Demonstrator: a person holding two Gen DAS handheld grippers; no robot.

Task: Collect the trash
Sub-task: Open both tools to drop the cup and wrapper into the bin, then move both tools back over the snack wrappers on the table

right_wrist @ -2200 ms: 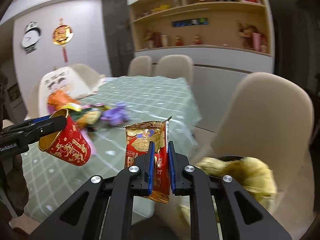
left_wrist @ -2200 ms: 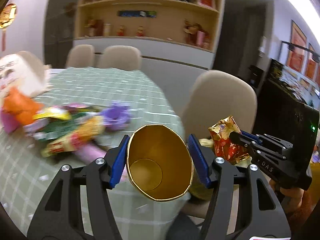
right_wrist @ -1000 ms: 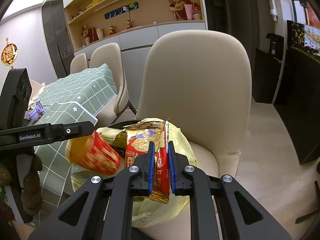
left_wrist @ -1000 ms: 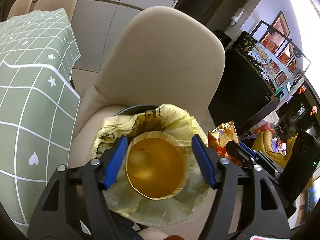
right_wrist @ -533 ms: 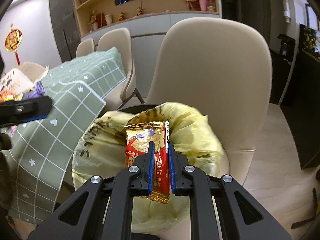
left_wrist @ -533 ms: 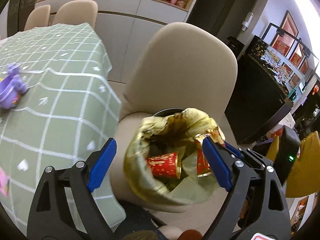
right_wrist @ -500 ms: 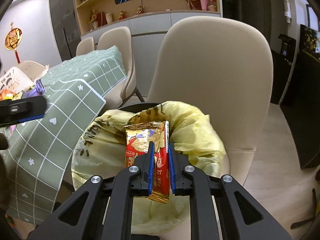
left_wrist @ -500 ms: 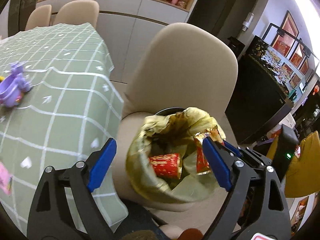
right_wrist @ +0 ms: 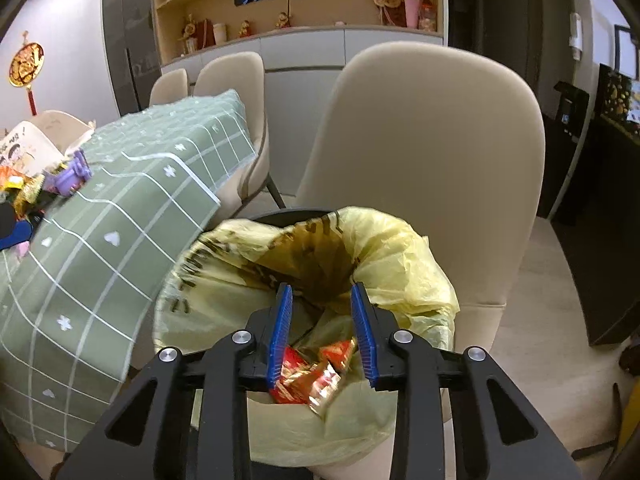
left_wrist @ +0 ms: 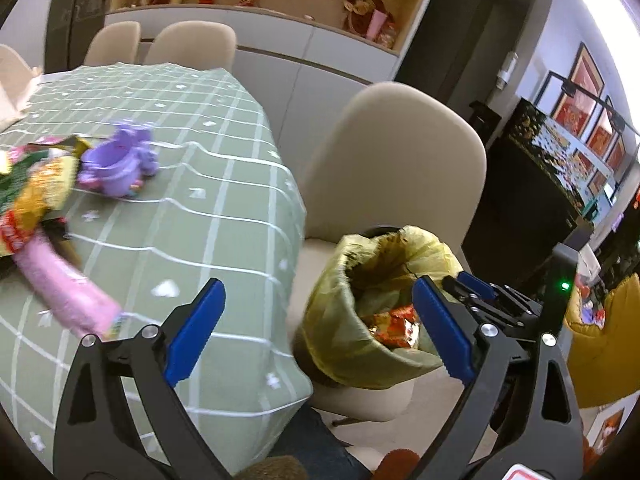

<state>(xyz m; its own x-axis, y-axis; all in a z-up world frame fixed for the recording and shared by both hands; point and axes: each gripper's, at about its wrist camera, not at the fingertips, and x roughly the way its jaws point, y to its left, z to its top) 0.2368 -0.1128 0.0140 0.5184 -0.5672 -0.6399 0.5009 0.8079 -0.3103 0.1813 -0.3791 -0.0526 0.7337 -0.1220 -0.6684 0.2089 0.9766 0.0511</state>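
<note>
A bin lined with a yellow bag [right_wrist: 384, 256] stands on a beige chair seat. Red and gold wrappers [right_wrist: 312, 376] lie inside it; they also show in the left wrist view [left_wrist: 394, 326]. My right gripper [right_wrist: 323, 334] is open and empty right above the bag's mouth. My left gripper [left_wrist: 320, 328] is wide open and empty, between the table edge and the bin [left_wrist: 372, 280]. More trash lies on the green tablecloth: a pink wrapper [left_wrist: 60, 284], a purple cup [left_wrist: 116, 164] and a pile of colourful wrappers [left_wrist: 24, 192].
The beige chair back [right_wrist: 432, 152] rises behind the bin. The green checked table [left_wrist: 192, 168] is to the left, with more chairs [left_wrist: 188, 46] behind it. A dark cabinet [left_wrist: 524, 200] stands to the right. The right gripper's body [left_wrist: 508, 304] is beside the bin.
My right gripper has opened and dropped the red snack wrapper into the bag. My left gripper, empty after releasing the red cup, has swung left toward the table.
</note>
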